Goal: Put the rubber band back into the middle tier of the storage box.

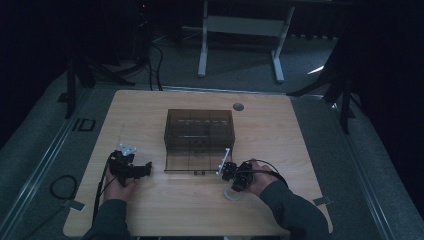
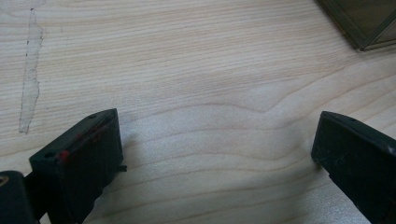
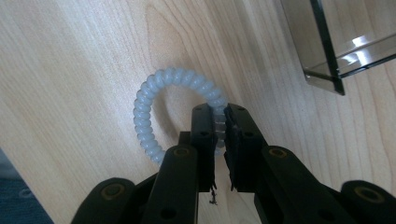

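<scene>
Near the table's front edge, the right tool (image 3: 219,122) pinches a coiled ring (image 3: 148,122); the left tool (image 2: 212,158) gapes wide over bare wood.

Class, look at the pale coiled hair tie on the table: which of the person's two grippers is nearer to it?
Right. The right gripper is clamped on the hair tie. The left gripper sits open across the table, beyond the smoky plastic box.

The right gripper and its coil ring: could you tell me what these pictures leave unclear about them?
- Coil ring, right gripper view: the stretch between the right gripper pads is covered by the jaws.
- Ring, high view: partly under the gripper and hand; too small and dim to judge whether it is lifted.
- Smoked plastic box, right gripper view: cut off by the frame edge.
</scene>
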`<control>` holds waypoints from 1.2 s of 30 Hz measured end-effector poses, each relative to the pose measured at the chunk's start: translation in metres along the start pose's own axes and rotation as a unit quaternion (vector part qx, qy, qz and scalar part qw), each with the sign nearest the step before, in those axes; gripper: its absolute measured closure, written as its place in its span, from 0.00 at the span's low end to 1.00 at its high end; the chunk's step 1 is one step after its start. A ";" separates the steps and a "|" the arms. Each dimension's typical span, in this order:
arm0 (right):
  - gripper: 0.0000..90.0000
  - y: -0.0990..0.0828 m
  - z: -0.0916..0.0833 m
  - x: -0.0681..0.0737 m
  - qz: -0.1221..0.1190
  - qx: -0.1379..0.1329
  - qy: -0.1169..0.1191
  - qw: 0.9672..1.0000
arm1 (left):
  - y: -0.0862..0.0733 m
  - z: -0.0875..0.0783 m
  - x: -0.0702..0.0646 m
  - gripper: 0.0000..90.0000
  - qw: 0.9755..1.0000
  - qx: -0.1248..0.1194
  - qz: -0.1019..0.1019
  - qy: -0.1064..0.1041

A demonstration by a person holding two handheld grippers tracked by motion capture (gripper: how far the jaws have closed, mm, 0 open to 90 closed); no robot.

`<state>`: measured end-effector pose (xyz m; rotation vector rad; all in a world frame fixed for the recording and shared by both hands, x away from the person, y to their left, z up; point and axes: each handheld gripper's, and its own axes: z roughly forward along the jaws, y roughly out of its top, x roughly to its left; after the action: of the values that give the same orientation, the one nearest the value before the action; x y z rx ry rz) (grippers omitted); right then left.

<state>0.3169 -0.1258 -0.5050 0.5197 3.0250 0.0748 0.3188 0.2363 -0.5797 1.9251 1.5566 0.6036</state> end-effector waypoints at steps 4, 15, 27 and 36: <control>0.91 0.000 -0.004 -0.001 -0.001 0.000 0.000 1.000 | 0.000 0.000 0.000 0.02 1.000 0.000 0.000 0.000; 0.91 0.000 -0.012 -0.004 0.000 -0.005 -0.001 1.000 | 0.000 0.000 0.000 0.02 1.000 0.000 0.000 0.000; 0.91 0.002 -0.021 -0.006 0.000 -0.009 -0.001 1.000 | 0.000 0.000 0.000 0.02 1.000 0.000 0.000 0.000; 0.91 0.003 -0.029 -0.008 0.000 -0.016 -0.004 1.000 | 0.000 0.000 0.000 0.02 1.000 0.000 0.000 0.000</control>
<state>0.3236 -0.1269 -0.4756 0.5158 3.0115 0.1195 0.3189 0.2363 -0.5797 1.9253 1.5561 0.6037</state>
